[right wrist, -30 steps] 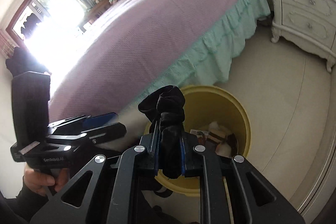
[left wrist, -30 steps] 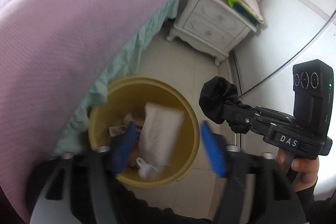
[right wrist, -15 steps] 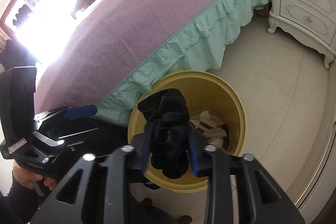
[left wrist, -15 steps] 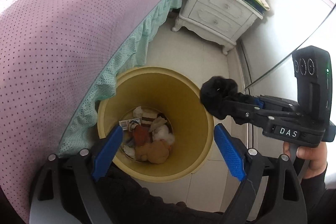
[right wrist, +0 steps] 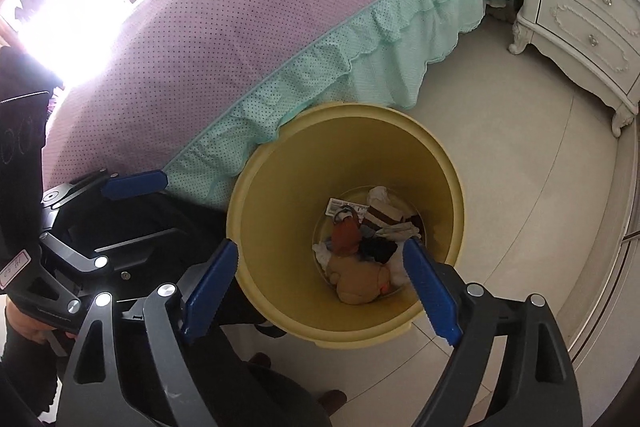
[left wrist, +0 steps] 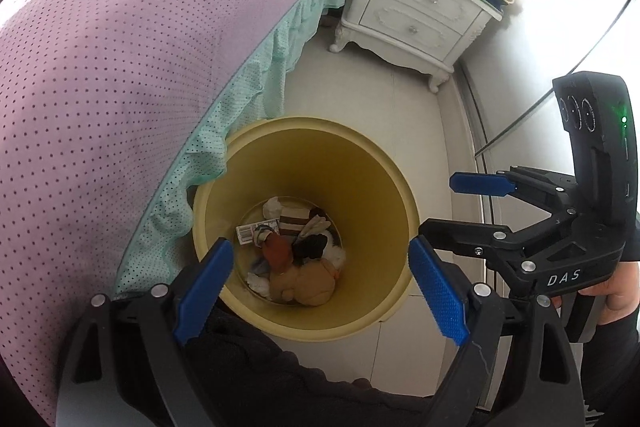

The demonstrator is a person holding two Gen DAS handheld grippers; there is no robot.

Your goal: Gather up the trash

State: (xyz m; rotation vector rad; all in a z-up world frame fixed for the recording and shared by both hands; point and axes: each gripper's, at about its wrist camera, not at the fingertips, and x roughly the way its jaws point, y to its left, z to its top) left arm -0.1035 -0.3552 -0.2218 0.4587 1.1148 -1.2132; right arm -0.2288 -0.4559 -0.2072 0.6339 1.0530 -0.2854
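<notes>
A yellow bin (left wrist: pixel 372 163) stands on the floor against the bed skirt; it also shows in the right wrist view (right wrist: pixel 440 163). Inside lie several pieces of trash: a black cloth (left wrist: pixel 312 247) (right wrist: pixel 378 251), a brown lump (left wrist: pixel 304 285), a rust-coloured piece (left wrist: pixel 276 247) and a labelled wrapper (left wrist: pixel 250 231). My left gripper (left wrist: pixel 320 291) is open and empty above the bin's near rim. My right gripper (right wrist: pixel 324 291) is open and empty over the bin; it also shows in the left wrist view (left wrist: pixel 452 207) at the bin's right.
A bed with a purple dotted cover (left wrist: pixel 120 67) and mint ruffled skirt (right wrist: pixel 360 43) lies left of the bin. A white nightstand (left wrist: pixel 416 15) stands beyond, with books and a toy on top. A wardrobe rail (left wrist: pixel 476 131) runs along the right. The floor is pale tile.
The left gripper dropped a white bag into the bin and stayed open. The right gripper opened and let go of the black cloth, which now lies in the bin.
</notes>
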